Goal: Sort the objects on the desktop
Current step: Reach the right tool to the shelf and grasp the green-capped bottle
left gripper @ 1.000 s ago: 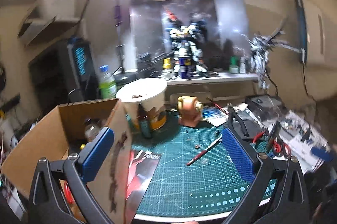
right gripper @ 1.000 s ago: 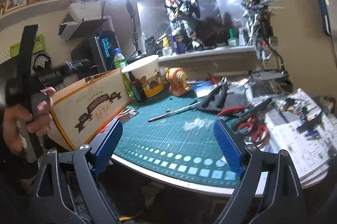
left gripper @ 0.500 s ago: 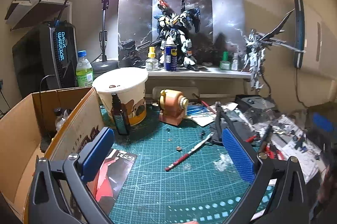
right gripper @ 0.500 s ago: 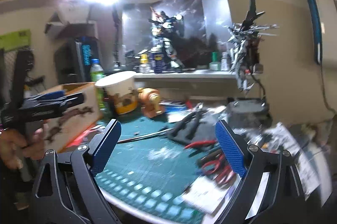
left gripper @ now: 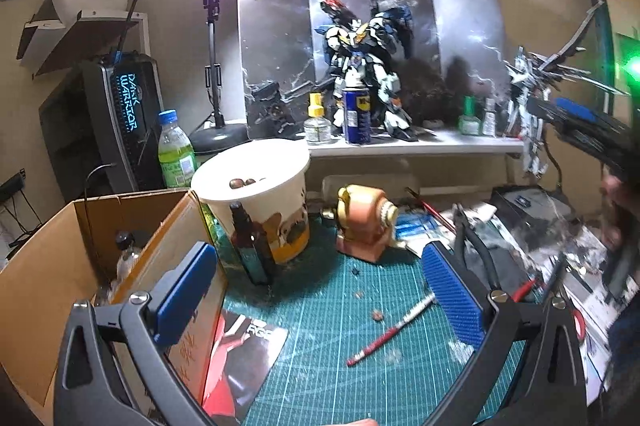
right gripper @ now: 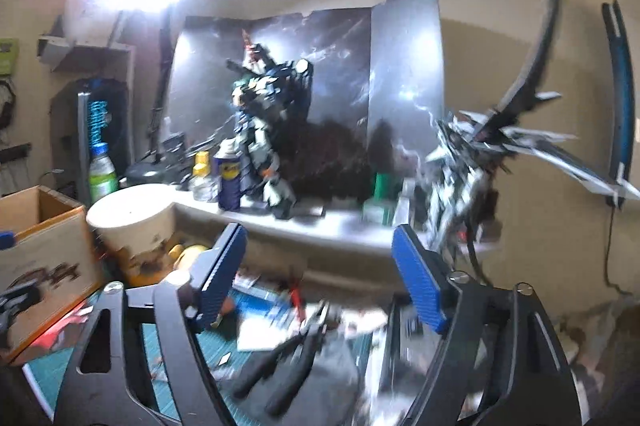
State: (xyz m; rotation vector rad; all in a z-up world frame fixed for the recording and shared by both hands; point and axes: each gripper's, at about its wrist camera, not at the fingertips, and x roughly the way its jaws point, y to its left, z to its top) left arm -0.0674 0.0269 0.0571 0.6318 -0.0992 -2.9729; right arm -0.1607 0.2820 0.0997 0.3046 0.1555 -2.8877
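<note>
— Desk clutter: where is it lying?
— A red-handled knife is lying on the green cutting mat, black pliers just beyond, a cardboard box standing at the mat's left.
— And the claws?
— I'm holding my left claw wide open, gripping nothing; my right claw is gaping too, empty, its view blurred.

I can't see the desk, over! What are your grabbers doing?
Left gripper open, empty, above green mat. Right gripper open, empty, view blurred. Red-tipped craft knife untouched on mat. Cardboard box beside left fingers.
</note>
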